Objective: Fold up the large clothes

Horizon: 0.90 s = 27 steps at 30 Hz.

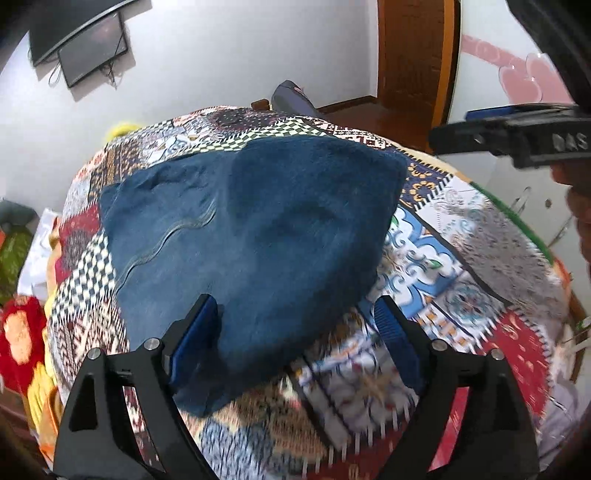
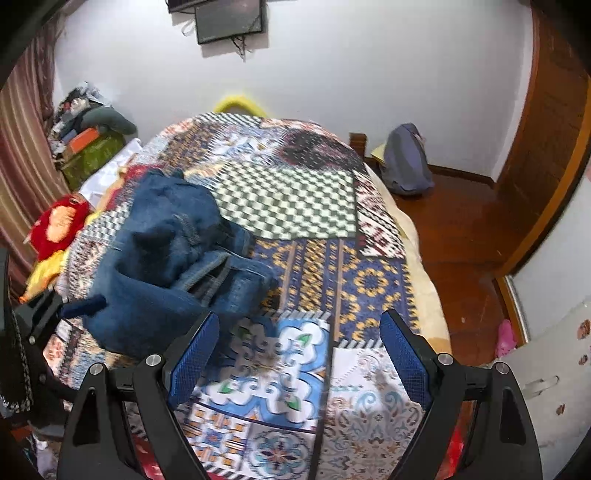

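Dark blue jeans lie folded in a thick bundle on the patchwork bedspread. My left gripper hangs just above the bundle's near corner with its jaws wide open. Its left finger is over the denim and its right finger is over the bedspread; neither pad presses on the cloth. In the right wrist view the jeans sit crumpled at the left of the bed. My right gripper is open over bare bedspread, to the right of the jeans, holding nothing.
A red and yellow blanket and a pile of boxes and clothes lie past the bed's left side. A grey backpack sits on the wooden floor at the right. A screen hangs on the far wall.
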### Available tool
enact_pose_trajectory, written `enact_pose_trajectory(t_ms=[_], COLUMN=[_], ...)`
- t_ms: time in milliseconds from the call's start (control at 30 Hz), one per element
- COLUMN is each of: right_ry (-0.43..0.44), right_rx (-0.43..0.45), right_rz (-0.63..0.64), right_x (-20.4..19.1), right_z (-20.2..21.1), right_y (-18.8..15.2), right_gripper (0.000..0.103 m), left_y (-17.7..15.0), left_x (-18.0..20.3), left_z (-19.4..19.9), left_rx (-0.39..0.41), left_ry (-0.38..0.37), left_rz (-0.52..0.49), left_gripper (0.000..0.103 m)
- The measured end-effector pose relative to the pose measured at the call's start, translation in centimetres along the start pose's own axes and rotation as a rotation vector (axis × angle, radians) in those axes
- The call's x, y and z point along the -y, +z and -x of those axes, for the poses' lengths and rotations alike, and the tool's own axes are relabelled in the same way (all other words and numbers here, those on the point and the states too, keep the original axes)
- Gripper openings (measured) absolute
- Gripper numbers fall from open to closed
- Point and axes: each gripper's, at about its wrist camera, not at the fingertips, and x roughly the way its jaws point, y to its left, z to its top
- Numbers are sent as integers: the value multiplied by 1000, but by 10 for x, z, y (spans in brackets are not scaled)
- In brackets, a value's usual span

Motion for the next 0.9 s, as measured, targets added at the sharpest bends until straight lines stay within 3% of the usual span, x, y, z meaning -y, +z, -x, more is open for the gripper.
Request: enact_pose_trajectory(t_ms=[133, 267, 400, 500, 633, 667, 900], right_ry=[111, 238, 323, 335, 275, 295, 338], right_rx=[31, 31, -62, -171, -285, -304, -344], right_rz=[1, 14, 29, 36, -33, -51, -88], right_x=[-18, -44, -80, -91, -70, -60, -9], right_z=[13, 12, -19, -54, -96, -103, -122], right_y=[15, 31, 46, 44, 31, 26, -20], right_gripper=[88, 88, 88, 88, 88, 88, 100], left_y=[-9, -17, -19, -22, -37, -42, -59], left_x=[-31, -74, -115, -140, -148, -146, -134], left_z=[30, 43, 39, 17, -18, -24, -29], left_rx=[-4, 13, 15, -37, -119, -130, -78], left_ry=[-22, 41, 145, 133, 112, 104, 48], left_rz=[102, 204, 304, 383, 427, 425, 406], left_gripper=[90, 93, 100, 100, 100, 100, 102])
